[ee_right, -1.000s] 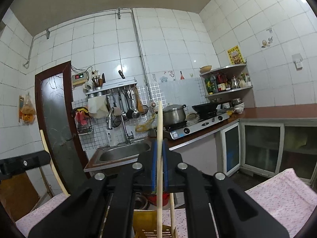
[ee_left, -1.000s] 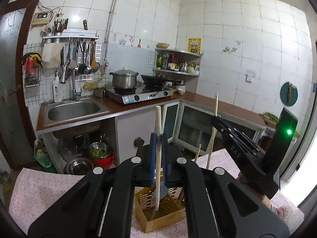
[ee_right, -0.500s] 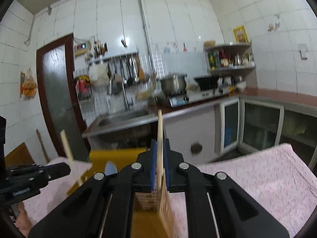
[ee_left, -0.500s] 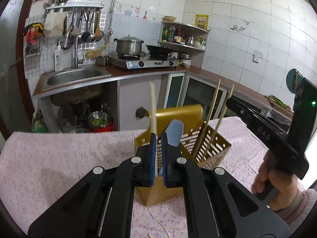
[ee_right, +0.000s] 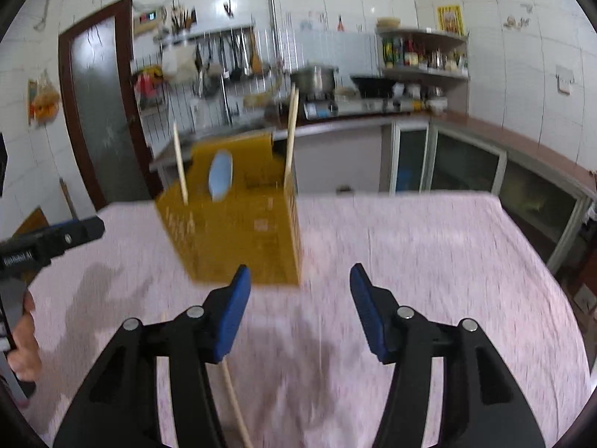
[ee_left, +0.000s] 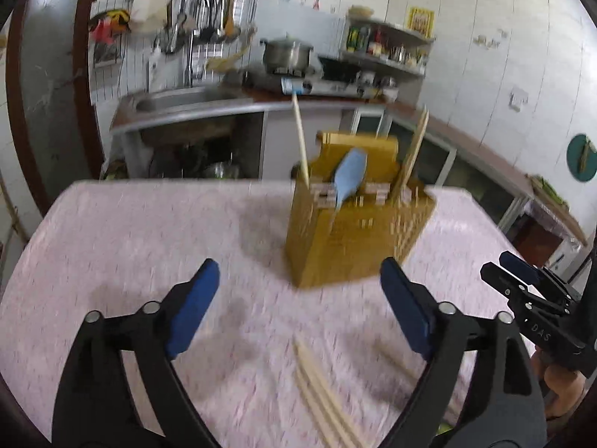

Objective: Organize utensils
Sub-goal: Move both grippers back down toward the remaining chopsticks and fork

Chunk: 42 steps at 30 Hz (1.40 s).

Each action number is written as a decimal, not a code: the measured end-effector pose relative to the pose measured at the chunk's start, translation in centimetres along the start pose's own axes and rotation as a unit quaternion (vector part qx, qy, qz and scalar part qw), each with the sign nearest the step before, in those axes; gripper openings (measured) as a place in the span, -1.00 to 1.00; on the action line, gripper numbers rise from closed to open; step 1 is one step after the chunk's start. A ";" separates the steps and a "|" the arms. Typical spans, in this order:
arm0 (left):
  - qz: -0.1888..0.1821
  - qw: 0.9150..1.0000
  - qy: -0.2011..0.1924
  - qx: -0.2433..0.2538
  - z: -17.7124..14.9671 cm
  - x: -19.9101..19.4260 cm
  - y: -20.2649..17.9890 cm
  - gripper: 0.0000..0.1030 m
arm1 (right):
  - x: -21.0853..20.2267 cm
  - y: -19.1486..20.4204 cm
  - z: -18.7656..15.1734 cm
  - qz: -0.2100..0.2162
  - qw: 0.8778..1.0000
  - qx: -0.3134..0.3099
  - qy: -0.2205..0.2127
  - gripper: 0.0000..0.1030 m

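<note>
1. I see my left gripper [ee_left: 298, 291] spread wide with nothing in it. Its blue pads [ee_left: 194, 306] hang over the table [ee_left: 130, 242].
2. My right gripper [ee_right: 298, 310] is spread wide too and holds nothing. I can also see it from the left wrist view, low at the right edge.
3. The table has a pink cloth with little dots on it.
4. A yellow basket [ee_left: 347, 246] with small holes in its sides stands upright on the table, in front of both grippers.
5. A blue spoon [ee_left: 349, 175] stands in the basket with its round end up. It leans a bit.
6. A pale chopstick [ee_left: 300, 140] sticks up out of the left side of the basket, as seen from the left wrist camera.
7. More chopsticks [ee_left: 416, 145] stick up on the right side of the basket. They are blurry, so I cannot count them.
8. Some loose chopsticks [ee_left: 321, 395] lie flat on the cloth, between the fingers of my left gripper and near the camera.
9. In the right wrist view one thin stick [ee_right: 235, 403] lies on the cloth just under the left finger of that gripper.
10. Behind the table is a kitchen with a sink [ee_left: 168, 99], a pot [ee_left: 285, 50] on a stove, and a shelf [ee_left: 384, 43] with bottles.
11. Both pictures are a bit blurry.
</note>
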<state>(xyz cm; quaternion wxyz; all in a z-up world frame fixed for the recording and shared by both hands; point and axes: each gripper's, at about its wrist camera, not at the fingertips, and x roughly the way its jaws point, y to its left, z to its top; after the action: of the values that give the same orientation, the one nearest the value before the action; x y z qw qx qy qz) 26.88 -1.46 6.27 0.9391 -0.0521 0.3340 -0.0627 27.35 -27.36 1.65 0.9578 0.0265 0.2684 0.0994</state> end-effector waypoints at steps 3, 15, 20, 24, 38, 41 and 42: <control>0.007 1.000 0.020 -0.002 -1.9 -0.2 0.5 0.88 | -0.4 -0.2 -2.5 -0.003 1.000 0.003 0.026 0.07; 0.002 0.996 0.094 -0.004 -8.0 1.2 1.0 0.90 | 0.2 -0.8 -6.9 -0.003 0.997 0.028 0.076 0.12; 0.005 0.993 0.117 -0.003 -9.3 2.3 0.9 0.90 | 0.8 0.2 -7.7 -0.001 0.996 0.009 0.093 0.12; 0.006 0.991 0.134 -0.015 -10.0 3.3 1.2 0.86 | 1.5 0.6 -8.5 0.002 0.994 0.006 0.110 0.12; 0.008 0.987 0.160 -0.011 -9.9 5.9 0.9 -0.06 | 3.3 3.0 -8.0 0.010 0.990 -0.025 0.138 0.12; 0.010 0.987 0.160 -0.006 -9.7 6.2 0.7 -0.16 | 3.8 3.7 -8.1 0.011 0.988 -0.036 0.147 0.10; 0.011 0.987 0.161 -0.004 -9.7 6.3 0.6 -0.20 | 3.9 3.9 -8.1 0.012 0.988 -0.039 0.149 0.09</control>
<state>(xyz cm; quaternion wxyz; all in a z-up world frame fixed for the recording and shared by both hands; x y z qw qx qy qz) 25.64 -2.34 -5.16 0.8737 -0.0411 0.4812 -0.0591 25.68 -22.78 -6.88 0.9060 -0.0229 0.4040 0.1238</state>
